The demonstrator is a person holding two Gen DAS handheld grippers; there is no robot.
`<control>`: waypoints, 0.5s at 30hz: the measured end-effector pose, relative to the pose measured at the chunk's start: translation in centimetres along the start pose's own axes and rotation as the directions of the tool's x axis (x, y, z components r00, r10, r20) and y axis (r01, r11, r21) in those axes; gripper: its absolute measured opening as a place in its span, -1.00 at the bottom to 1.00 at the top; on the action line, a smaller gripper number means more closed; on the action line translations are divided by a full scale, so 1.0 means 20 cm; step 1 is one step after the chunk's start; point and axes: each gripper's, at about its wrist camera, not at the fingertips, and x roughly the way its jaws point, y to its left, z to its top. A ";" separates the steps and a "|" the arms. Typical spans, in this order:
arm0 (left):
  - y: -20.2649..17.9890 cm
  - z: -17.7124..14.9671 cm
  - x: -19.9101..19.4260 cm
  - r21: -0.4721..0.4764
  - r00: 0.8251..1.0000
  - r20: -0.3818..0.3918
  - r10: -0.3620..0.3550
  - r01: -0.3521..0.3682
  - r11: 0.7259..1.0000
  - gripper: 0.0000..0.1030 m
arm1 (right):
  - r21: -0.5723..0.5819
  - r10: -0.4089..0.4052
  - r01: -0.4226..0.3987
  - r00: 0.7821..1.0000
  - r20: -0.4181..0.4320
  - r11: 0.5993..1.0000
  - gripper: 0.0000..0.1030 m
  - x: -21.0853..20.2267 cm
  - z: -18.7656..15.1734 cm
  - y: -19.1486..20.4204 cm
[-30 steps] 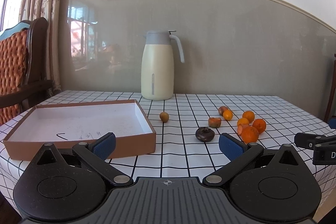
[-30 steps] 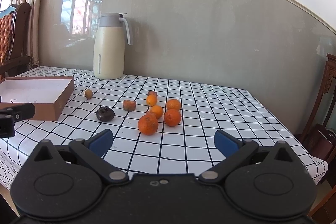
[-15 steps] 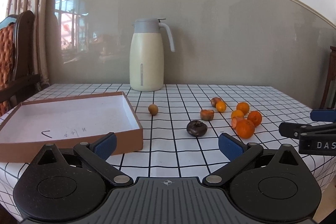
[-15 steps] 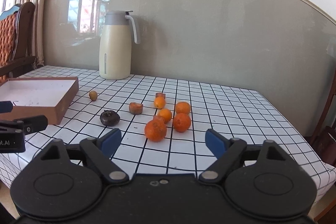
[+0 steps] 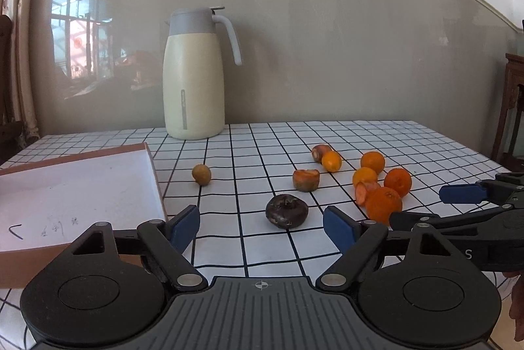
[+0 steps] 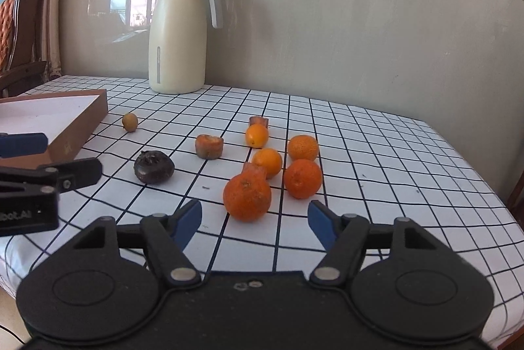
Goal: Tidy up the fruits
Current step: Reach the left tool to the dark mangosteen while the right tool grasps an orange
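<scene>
Several oranges lie on the checked tablecloth; the nearest big orange (image 6: 247,197) sits just ahead of my open, empty right gripper (image 6: 254,223). It also shows in the left wrist view (image 5: 383,205). A dark round fruit (image 5: 286,211) lies just ahead of my open, empty left gripper (image 5: 261,228); it shows in the right wrist view too (image 6: 153,166). A cut orange-brown piece (image 6: 209,146) and a small brown fruit (image 6: 130,122) lie further back. A shallow brown box (image 5: 78,189) with a white inside stands at the left.
A cream thermos jug (image 5: 194,78) with a grey lid stands at the back by the wall. A wooden chair (image 6: 19,32) is at the far left, and dark wooden furniture (image 5: 511,107) at the right. The table's right edge (image 6: 484,186) drops off beyond the oranges.
Both grippers have moved forward and closer to the fruits. The left view has swung right, so the box sits further left. Both stay open.
</scene>
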 end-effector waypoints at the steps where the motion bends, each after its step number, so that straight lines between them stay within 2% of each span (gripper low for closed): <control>1: 0.00 0.01 0.04 -0.005 1.000 -0.010 -0.007 0.007 1.000 0.58 | 0.002 0.002 -0.002 1.000 -0.004 1.000 0.22 0.02 0.00 0.00; 3: -0.01 0.01 0.10 -0.017 0.999 -0.030 -0.024 0.023 1.000 0.47 | 0.007 0.006 -0.005 1.000 -0.014 1.000 0.20 0.05 0.01 0.00; 5: -0.02 0.00 0.15 -0.022 0.998 -0.053 -0.037 0.036 0.999 0.47 | 0.003 0.006 -0.006 1.000 -0.020 1.000 0.15 0.09 0.02 0.00; 7: -0.04 0.00 0.20 -0.022 0.996 -0.072 -0.043 0.042 0.999 0.45 | 0.000 0.002 -0.002 1.000 -0.030 1.000 -0.04 0.13 0.03 0.00; 8: -0.05 0.00 0.22 -0.023 0.996 -0.079 -0.042 0.040 0.999 0.45 | 0.000 0.002 -0.002 0.999 -0.036 1.000 -0.07 0.14 0.03 0.00; 15: -0.03 0.00 0.37 -0.041 0.988 -0.148 -0.050 0.045 0.998 0.45 | -0.011 0.008 -0.009 0.998 -0.057 1.000 -0.18 0.23 0.04 -0.01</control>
